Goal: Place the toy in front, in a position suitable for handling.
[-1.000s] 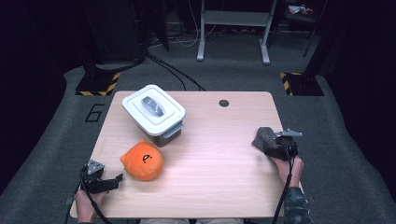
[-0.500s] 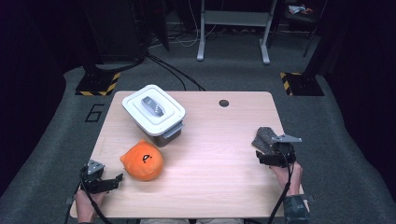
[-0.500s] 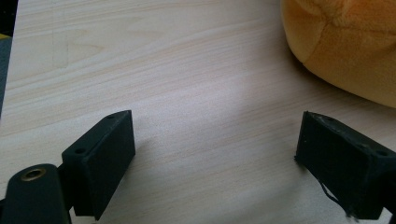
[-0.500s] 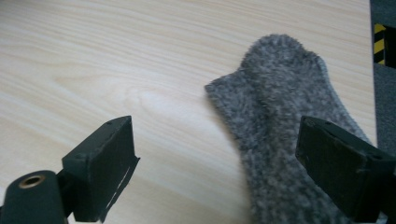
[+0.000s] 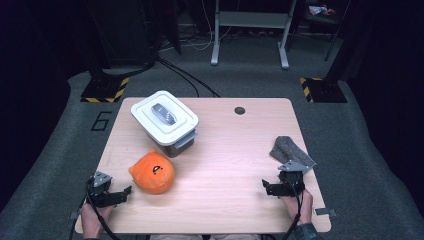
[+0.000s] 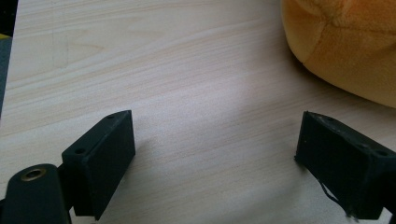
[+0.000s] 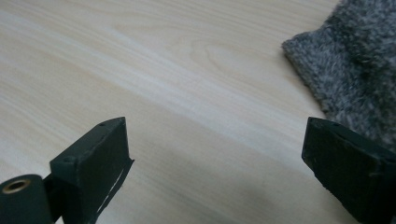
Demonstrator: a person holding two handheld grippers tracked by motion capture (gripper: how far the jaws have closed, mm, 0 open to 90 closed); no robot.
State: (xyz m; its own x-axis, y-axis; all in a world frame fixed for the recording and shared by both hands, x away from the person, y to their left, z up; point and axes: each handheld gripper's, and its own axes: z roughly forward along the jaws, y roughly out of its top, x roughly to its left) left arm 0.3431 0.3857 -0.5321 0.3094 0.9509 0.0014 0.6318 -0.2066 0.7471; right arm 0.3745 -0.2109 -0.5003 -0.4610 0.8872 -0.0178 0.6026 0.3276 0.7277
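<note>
1. Dark carpet and black stands ring a pale wooden desk (image 5: pixel 220 150); a number is marked on the floor beside its left edge.
2. On the desk sit a white lidded box (image 5: pixel 164 122) toward the far left, an orange plush (image 5: pixel 152 171) just in front of it, and a grey cloth (image 5: pixel 291 151) near the right edge.
3. Near the front right corner, the right gripper (image 5: pixel 272 188) rests low over bare wood, just in front of the cloth. Its fingers (image 7: pixel 93 158) have just been opening and now stand wide apart, with nothing between them; the cloth lies flat on the desk off to one side, clear of both pads.
4. At the front left corner, the left gripper (image 5: pixel 120 194) rests low, pointing toward the plush. Its fingers (image 6: pixel 100 158) are also spread, with wood grain between them and the plush (image 6: pixel 345 46) just beyond one tip, not touched.
5. My reading: the cloth looks freshly set down, so a release step is closing out and neither hand carries anything.
6. What follows probably concerns the plush or the box. For the plush, the left gripper needs to slide forward until the soft body sits between the pads, then squeeze gently since it will give. The box lid is shut, so anything meant to go inside needs that lifted first.
</note>
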